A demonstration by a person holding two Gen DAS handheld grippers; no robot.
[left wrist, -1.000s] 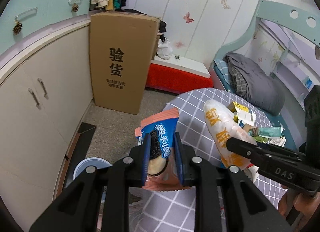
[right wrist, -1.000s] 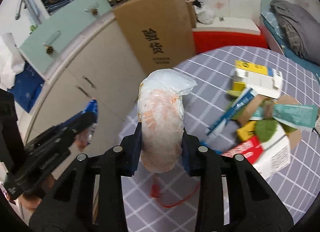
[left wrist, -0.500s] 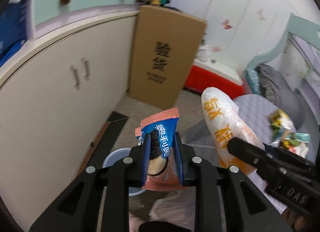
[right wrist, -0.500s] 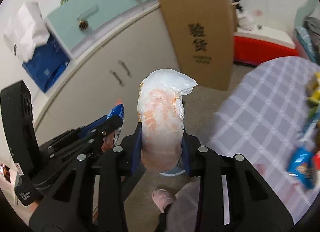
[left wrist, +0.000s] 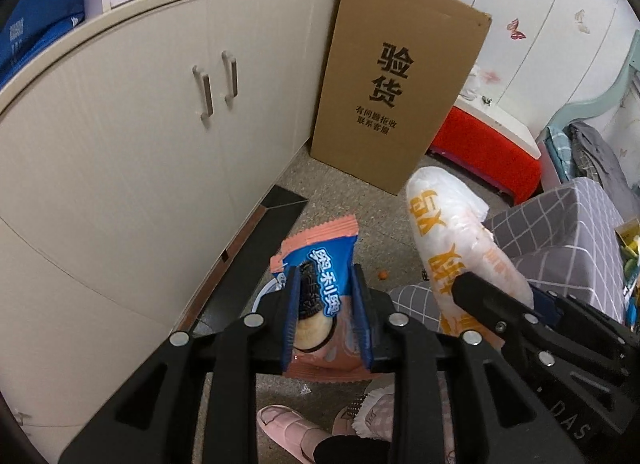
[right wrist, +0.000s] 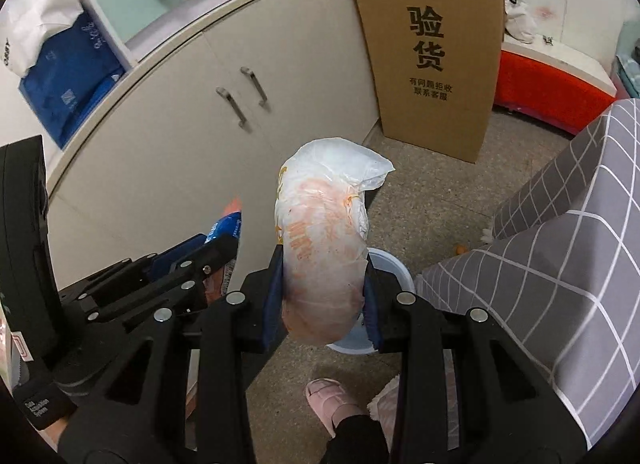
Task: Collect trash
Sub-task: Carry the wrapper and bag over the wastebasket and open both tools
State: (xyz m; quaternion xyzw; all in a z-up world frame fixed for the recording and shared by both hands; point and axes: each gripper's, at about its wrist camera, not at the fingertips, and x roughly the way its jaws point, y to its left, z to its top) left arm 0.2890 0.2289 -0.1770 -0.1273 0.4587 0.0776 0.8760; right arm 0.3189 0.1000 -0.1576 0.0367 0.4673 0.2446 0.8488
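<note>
The cookie wrapper (left wrist: 320,304) is sitting low at centre between the left gripper (left wrist: 326,304)'s opening jaws, pads barely touching it, while the white plastic bag (right wrist: 324,256) is being pinched mid-frame by the right gripper (right wrist: 324,304) above the pale blue bin (right wrist: 394,268) on the floor.

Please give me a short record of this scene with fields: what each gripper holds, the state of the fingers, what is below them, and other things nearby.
left gripper: cookie wrapper between its fingers, which are opening
right gripper: shut on plastic bag, white with orange print
below: pale blue bin on the floor, partly hidden by the bag
nearby: cardboard box leaning at cabinet; checked tablecloth to the right
person: pink slipper visible
</note>
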